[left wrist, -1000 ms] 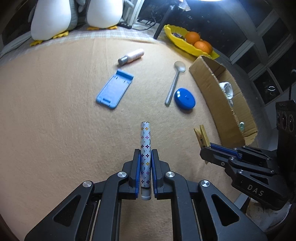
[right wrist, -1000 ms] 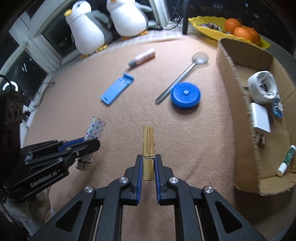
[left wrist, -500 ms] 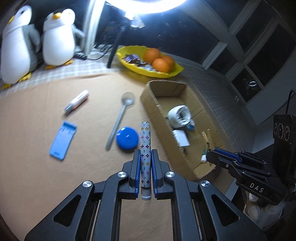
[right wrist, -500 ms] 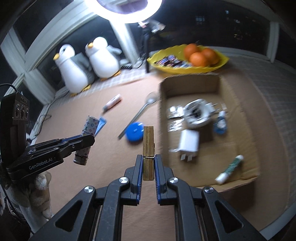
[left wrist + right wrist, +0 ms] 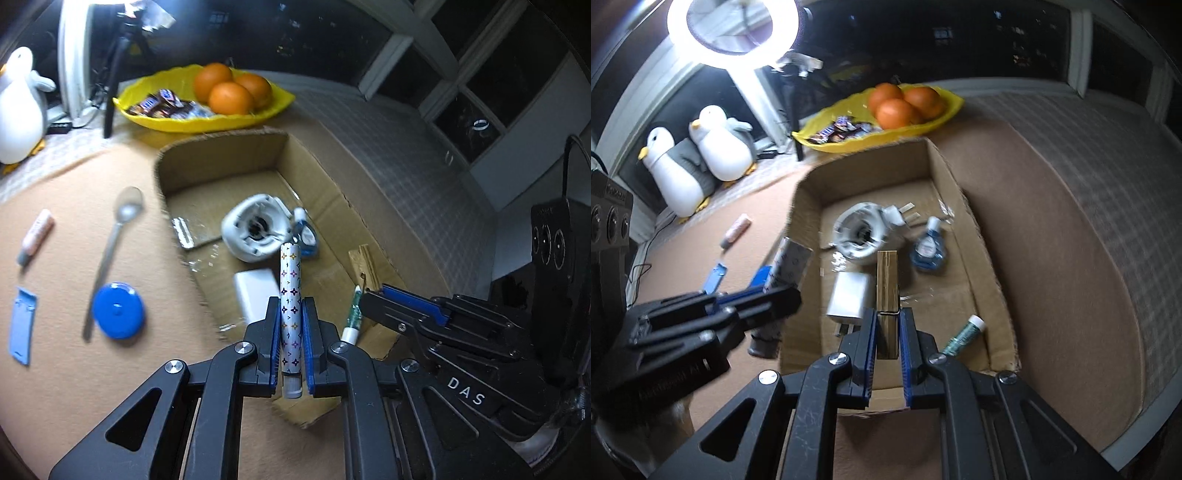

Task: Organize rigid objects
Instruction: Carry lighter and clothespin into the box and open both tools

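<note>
As sorted so far, left to right. Left on tan cloth: flat blue plastic stand (image 5: 22,325), pink-and-grey tube (image 5: 36,236), long metal spoon (image 5: 110,243), round blue plastic lid (image 5: 118,310). Left gripper (image 5: 290,325), clamped on white star-patterned cylinder (image 5: 290,295), above brown cardboard box (image 5: 221,162). Boxed already: white round reel (image 5: 255,232), white charger (image 5: 849,299), blue bottle (image 5: 929,251), green-and-white tube (image 5: 964,334). Right gripper (image 5: 887,332), clamped on wooden clothespin (image 5: 887,288), over box interior.
</note>
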Action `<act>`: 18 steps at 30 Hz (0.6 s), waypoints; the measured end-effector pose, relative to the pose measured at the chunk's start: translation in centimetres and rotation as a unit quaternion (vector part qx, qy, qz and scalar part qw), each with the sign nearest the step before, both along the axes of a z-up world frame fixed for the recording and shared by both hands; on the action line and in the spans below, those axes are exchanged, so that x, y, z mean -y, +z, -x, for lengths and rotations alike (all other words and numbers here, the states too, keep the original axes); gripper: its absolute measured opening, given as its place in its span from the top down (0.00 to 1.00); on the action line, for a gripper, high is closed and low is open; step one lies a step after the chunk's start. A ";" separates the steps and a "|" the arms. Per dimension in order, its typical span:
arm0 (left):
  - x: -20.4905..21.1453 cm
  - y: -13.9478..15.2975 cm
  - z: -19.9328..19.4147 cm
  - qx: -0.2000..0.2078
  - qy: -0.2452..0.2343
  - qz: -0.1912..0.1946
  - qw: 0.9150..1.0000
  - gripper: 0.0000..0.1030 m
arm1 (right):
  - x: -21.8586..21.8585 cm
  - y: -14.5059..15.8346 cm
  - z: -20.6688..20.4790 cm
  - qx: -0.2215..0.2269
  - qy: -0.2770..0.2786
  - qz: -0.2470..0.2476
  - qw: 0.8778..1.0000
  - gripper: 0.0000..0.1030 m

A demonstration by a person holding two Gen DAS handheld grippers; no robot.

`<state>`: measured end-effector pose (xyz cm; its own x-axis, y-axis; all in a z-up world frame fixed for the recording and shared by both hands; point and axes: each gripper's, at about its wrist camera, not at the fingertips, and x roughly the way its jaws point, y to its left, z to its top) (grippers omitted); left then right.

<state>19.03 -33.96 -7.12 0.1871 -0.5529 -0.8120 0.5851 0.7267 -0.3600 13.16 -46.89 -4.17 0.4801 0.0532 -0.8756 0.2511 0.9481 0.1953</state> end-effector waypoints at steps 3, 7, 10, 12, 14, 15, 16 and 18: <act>0.6 -0.4 0.4 -0.001 -0.006 -0.009 1.000 0.91 | 0.8 -0.4 0.3 -0.003 -0.008 -0.004 1.000 0.90; 0.8 -0.5 0.4 -0.003 -0.004 -0.017 1.000 0.86 | 0.9 -0.3 0.5 0.000 -0.005 -0.002 1.000 0.89; 0.3 -0.2 0.4 -0.003 -0.004 -0.019 1.000 0.67 | 0.8 0.1 0.6 0.004 -0.008 0.000 1.000 0.70; -0.1 0.3 0.6 0.010 -0.004 -0.019 1.000 0.67 | 0.6 0.5 0.9 0.013 -0.014 0.013 1.000 0.58; -0.8 1.0 0.7 0.025 0.000 -0.020 1.000 0.67 | 0.3 0.9 0.9 0.015 -0.014 0.016 1.000 0.58; -1.4 1.3 0.6 0.028 0.004 -0.019 0.999 0.67 | 0.2 1.0 0.9 0.016 -0.014 0.015 1.000 0.58; -1.7 1.5 0.5 0.028 0.006 -0.017 0.999 0.67 | 0.1 1.1 0.9 0.017 -0.014 0.015 1.000 0.58; -2.7 1.8 0.3 0.027 0.013 -0.014 0.999 0.67 | -0.4 1.4 0.9 0.019 -0.013 0.017 1.000 0.58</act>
<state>18.72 -31.23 -5.31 0.2453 -0.5252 -0.8148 0.5841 0.7509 -0.3082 12.24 -46.52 -2.76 0.5135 0.0109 -0.8580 0.2684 0.9477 0.1726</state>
